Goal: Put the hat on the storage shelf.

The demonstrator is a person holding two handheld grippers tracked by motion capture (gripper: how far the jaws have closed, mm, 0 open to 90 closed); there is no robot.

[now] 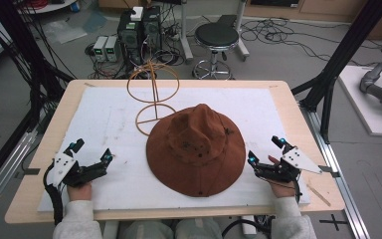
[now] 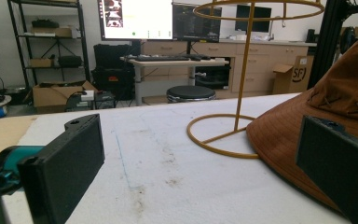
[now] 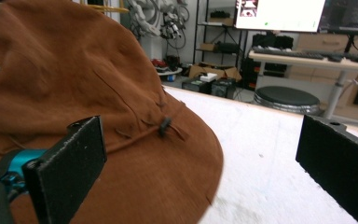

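A brown wide-brimmed hat (image 1: 195,149) lies crown up on the white foam mat (image 1: 104,119) that covers the wooden table (image 1: 25,194), a little right of the mat's middle and toward the person's side. Its brim spreads flat on the mat, and a thin cord with a small dark toggle (image 3: 164,125) runs round the base of the crown. Just behind the hat, at its far left, stands a yellow wire hat stand (image 1: 152,89): a ring base on the mat, an upright rod and a ring on top; the hat's brim overlaps the near edge of the base ring. The left gripper (image 1: 90,152) rests low at the near left part of the mat, apart from the hat, its jaws spread wide with nothing between them; in the left gripper view the hat's brim shows behind the right-hand jaw. The right gripper (image 1: 264,150) sits at the hat's right, just beside the brim, jaws likewise wide apart and empty, with one jaw in front of the brim in the right gripper view. Beyond the table a black round stool (image 1: 216,37) stands on the floor among cables.
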